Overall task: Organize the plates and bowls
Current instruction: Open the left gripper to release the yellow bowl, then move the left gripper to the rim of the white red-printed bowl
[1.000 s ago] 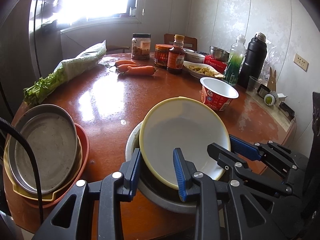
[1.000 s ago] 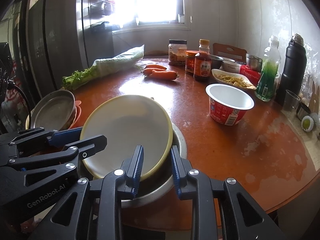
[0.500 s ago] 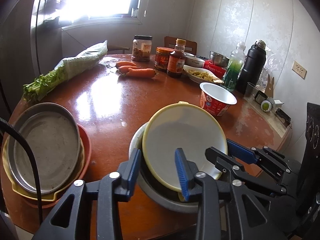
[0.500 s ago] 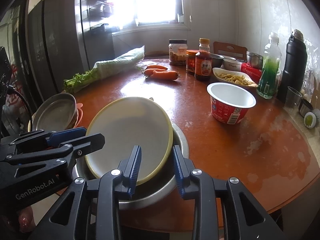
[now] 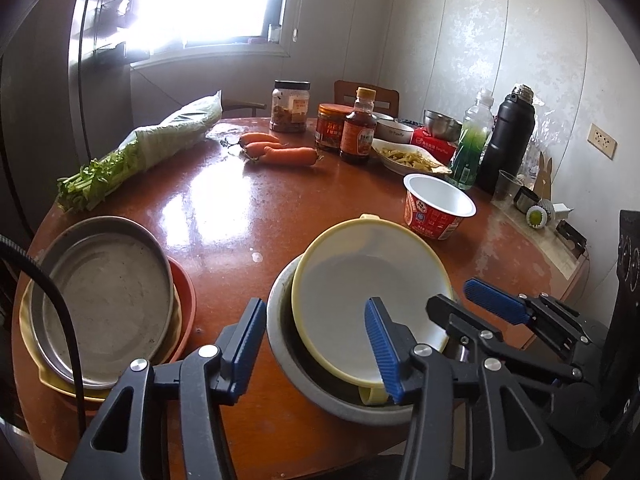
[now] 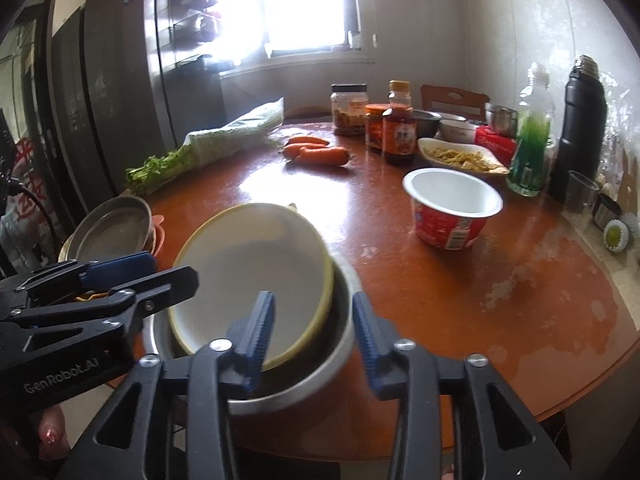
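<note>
A yellow-rimmed bowl (image 5: 372, 300) with a white inside rests tilted in a steel bowl (image 5: 288, 344) at the near edge of the round table. It also shows in the right wrist view (image 6: 256, 272), inside the steel bowl (image 6: 340, 312). My left gripper (image 5: 316, 340) is open, its jaws astride the near left rims of both bowls. My right gripper (image 6: 312, 332) is open, its jaws astride the near right rims. A steel plate (image 5: 104, 304) tops a stack of a yellow dish (image 5: 30, 332) and an orange plate (image 5: 186, 300) at the left.
A red instant-noodle cup (image 5: 438, 208) stands behind the bowls. Farther back are carrots (image 5: 280, 152), bagged celery (image 5: 148, 148), jars and a sauce bottle (image 5: 358, 128), a dish of food (image 5: 408, 158), a green bottle (image 5: 472, 148) and a black flask (image 5: 506, 140).
Both grippers have opened and let go of the yellow-rimmed bowl, which has settled lower into the steel bowl. Both have drawn back slightly.
</note>
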`<state>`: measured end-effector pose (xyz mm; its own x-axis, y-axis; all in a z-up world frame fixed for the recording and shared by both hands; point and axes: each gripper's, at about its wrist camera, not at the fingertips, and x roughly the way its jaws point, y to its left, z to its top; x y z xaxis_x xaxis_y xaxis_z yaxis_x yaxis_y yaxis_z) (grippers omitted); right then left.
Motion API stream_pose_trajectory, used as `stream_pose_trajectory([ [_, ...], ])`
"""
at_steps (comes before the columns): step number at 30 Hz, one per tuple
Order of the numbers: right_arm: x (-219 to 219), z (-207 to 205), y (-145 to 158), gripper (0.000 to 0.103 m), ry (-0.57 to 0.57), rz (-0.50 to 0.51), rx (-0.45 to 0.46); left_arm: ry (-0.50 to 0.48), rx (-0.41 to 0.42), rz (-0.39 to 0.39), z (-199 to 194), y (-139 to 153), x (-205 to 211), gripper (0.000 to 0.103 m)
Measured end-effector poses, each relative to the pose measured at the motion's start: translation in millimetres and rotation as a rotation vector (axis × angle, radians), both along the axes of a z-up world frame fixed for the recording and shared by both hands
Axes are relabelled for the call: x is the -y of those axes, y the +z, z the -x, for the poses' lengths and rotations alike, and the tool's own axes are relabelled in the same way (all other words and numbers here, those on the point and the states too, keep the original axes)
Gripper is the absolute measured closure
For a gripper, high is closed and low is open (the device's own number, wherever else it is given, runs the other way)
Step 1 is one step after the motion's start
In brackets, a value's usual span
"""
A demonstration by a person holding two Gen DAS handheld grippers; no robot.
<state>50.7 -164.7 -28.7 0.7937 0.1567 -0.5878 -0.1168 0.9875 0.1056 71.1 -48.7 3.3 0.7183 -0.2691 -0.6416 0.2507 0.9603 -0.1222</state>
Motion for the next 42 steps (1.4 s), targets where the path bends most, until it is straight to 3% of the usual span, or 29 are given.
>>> stream_pose_trajectory([
  [13, 33.4, 6.4, 1.7, 0.052, -0.045, -0.082, 0.016, -0.016, 0.017, -0.01, 1.7, 13.2, 17.5, 0.045],
  [24, 85.6, 1.4, -6.1, 0.052, -0.126, -0.151, 0.01, -0.047, 0.003, -0.018, -23.6, 24.7, 55.0, 0.045],
  [35, 135.9, -24.4, 3.7, 0.052, -0.205, -0.11, 0.042, -0.07, -0.039, -0.053, -64.7, 25.7, 104.7, 0.044],
  [42, 162.3, -62.8, 4.7, 0.052, -0.207, -0.081, 0.008, -0.054, -0.086, -0.064, -99.6, 21.8, 132.0, 0.044],
])
